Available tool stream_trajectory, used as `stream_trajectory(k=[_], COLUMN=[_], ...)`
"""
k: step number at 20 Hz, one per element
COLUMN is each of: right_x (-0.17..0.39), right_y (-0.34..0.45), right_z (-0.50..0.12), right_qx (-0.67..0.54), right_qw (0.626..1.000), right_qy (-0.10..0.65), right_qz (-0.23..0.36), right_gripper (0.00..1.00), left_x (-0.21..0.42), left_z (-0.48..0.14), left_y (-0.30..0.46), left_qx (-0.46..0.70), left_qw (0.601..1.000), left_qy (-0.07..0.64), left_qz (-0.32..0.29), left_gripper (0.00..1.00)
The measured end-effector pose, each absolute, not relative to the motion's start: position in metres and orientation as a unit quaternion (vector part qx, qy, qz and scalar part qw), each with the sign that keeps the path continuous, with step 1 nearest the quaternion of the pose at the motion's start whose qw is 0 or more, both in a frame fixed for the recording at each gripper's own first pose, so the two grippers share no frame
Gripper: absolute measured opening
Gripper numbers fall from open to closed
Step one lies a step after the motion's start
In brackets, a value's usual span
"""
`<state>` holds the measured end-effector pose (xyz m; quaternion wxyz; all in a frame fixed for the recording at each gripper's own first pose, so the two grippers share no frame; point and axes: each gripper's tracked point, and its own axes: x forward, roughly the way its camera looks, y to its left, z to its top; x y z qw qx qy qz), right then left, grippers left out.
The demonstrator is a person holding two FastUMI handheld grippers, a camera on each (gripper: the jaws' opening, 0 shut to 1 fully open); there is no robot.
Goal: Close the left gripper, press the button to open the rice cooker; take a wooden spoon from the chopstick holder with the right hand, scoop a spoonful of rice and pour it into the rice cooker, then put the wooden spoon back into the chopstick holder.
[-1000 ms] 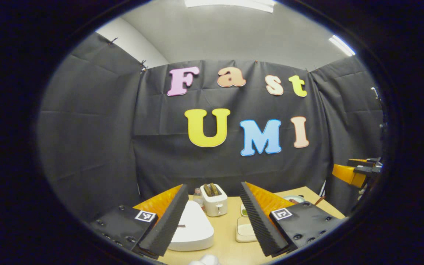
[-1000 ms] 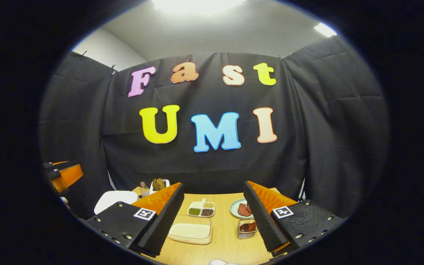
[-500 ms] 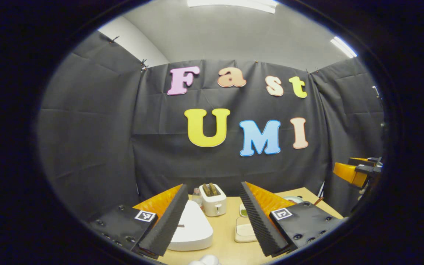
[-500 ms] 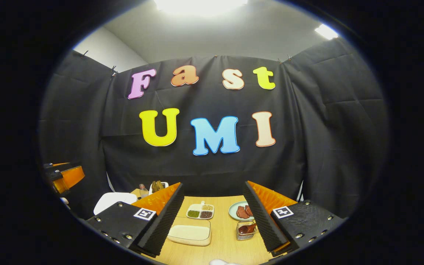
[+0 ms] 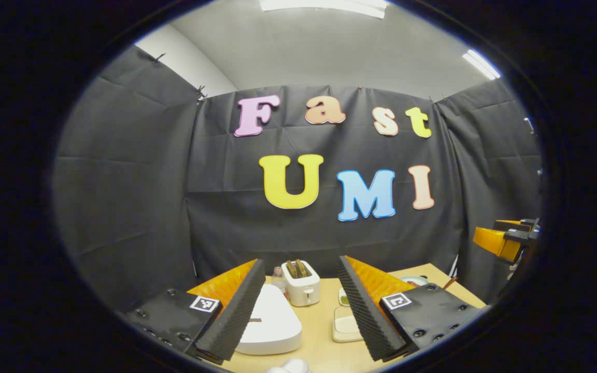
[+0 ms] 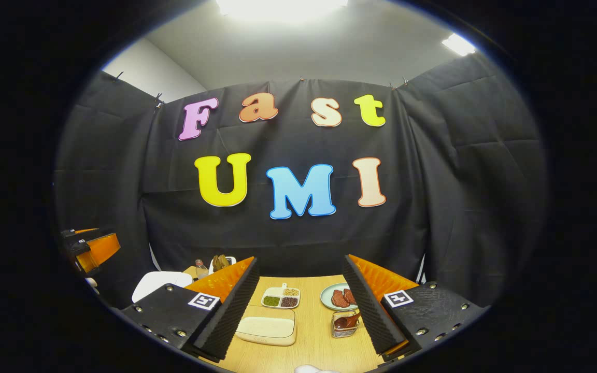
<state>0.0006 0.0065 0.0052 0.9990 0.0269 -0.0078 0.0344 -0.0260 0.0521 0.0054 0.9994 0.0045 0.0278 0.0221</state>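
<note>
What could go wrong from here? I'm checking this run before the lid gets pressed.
1. The left gripper is open above the closed rice cooker; unless it shuts first, the fingers may straddle the button rather than press it.
2. The toaster and a small bottle stand just behind the cooker, so an opening lid might knock them.
3. The chopstick holder sits close to the right gripper's finger, beside the rice tray; a careless reach could tip it.

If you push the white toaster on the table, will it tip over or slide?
The toaster looks boxy and stands flat on the table, so it would probably slide rather than tip. A push high up might rock it. The bread slices sticking out look loose and could wobble.
</note>
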Motion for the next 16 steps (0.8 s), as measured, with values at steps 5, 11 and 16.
stream_trajectory(k=[5, 11, 16], right_x=[0.0000, -0.0001, -0.0008], right_y=[0.0061, 0.0042, 0.0038], right_z=[0.0088, 0.0110, 0.0135], right_qx=[0.024, 0.028, 0.026], right_qw=[0.999, 0.999, 0.999], right_qy=[-0.013, -0.013, -0.014], right_qz=[0.035, 0.036, 0.035], right_gripper=[0.99, 0.99, 0.99], left_x=[-0.0270, -0.0246, -0.0243], left_z=[0.0110, 0.0094, 0.0089], left_y=[0.0486, 0.0466, 0.0460], left_qx=[0.012, 0.011, 0.011], left_qw=[0.999, 0.999, 0.999], left_qy=[0.020, 0.024, 0.025], left_qz=[0.021, 0.021, 0.022], left_gripper=[1.00, 1.00, 1.00])
